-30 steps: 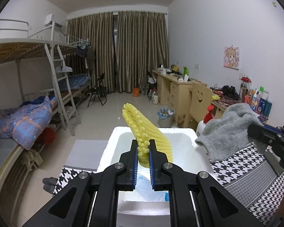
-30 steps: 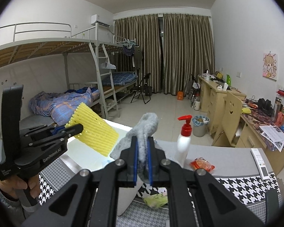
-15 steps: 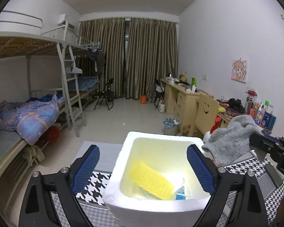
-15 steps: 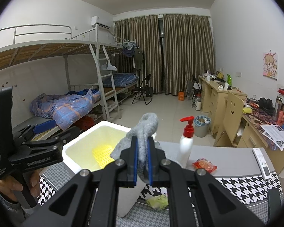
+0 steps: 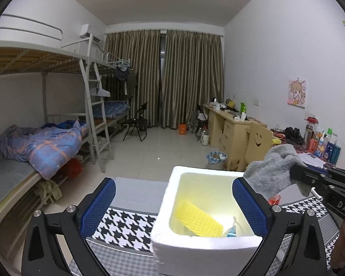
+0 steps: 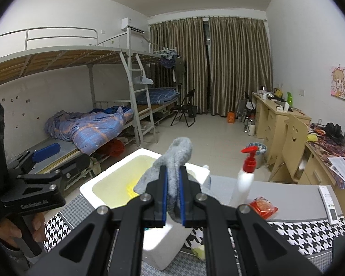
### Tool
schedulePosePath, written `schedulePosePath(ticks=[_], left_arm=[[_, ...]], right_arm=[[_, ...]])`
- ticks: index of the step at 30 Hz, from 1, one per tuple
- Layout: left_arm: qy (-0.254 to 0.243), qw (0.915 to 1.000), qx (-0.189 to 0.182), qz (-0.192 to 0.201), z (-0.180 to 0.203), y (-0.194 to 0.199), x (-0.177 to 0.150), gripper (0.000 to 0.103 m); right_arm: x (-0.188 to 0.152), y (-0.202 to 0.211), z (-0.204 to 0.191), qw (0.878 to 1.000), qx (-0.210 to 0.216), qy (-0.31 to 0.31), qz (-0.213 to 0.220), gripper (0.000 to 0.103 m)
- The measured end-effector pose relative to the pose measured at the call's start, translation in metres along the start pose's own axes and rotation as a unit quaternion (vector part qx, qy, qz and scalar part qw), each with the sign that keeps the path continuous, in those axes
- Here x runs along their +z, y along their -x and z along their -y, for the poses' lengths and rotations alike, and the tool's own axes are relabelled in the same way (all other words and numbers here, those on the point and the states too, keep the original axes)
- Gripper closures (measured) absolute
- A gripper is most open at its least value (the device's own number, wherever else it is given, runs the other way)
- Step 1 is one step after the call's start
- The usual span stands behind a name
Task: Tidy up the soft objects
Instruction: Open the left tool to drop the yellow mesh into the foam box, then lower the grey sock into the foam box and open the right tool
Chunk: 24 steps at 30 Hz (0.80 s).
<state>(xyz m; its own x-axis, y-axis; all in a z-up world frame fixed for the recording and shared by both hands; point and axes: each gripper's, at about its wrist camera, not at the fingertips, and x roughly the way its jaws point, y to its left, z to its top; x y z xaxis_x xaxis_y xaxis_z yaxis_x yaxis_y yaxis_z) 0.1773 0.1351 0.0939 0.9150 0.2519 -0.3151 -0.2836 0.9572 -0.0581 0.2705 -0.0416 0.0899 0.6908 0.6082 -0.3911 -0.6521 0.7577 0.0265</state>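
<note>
Yellow foam mesh sleeve (image 5: 199, 218), one, lies flat on the floor of the white styrofoam box (image 5: 204, 247); long axis runs diagonally, upper-left to lower-right in the left wrist view. A small blue-and-white packet (image 5: 231, 231) sits just beside its lower end. One box, open top, on the desk (image 5: 128, 226) with its houndstooth cloth.

Left claw (image 5: 173, 205) is spread wide, nothing between its blue pads; it hangs over the near edge of the box. In the right wrist view its body reads "GenRobot.AI", only partly legible.

Right claw (image 6: 173, 201) is clenched on one grey sock (image 6: 176, 161). The sock stands upright between the fingers, long axis vertical, rounded end up and curling left, above the right rim of the box. In the left wrist view the sock (image 5: 276, 172) is at the right, with "DAS" readable on the right claw's body.

Also on the desk: one white pump bottle (image 6: 245, 179) with a red head, upright; one red snack packet (image 6: 263, 208) near it; one white remote (image 6: 329, 204) at the far right edge.
</note>
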Motion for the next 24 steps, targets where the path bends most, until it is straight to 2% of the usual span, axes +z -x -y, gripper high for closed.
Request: schedulePosePath(ticks=[24], left_arm=[[0.016, 0.9993, 0.034, 0.005, -0.036, 0.01, -0.008, 0.001]], right_arm=[[0.0, -0.037, -0.019, 0.998, 0.04, 0.012, -0.04, 0.091]])
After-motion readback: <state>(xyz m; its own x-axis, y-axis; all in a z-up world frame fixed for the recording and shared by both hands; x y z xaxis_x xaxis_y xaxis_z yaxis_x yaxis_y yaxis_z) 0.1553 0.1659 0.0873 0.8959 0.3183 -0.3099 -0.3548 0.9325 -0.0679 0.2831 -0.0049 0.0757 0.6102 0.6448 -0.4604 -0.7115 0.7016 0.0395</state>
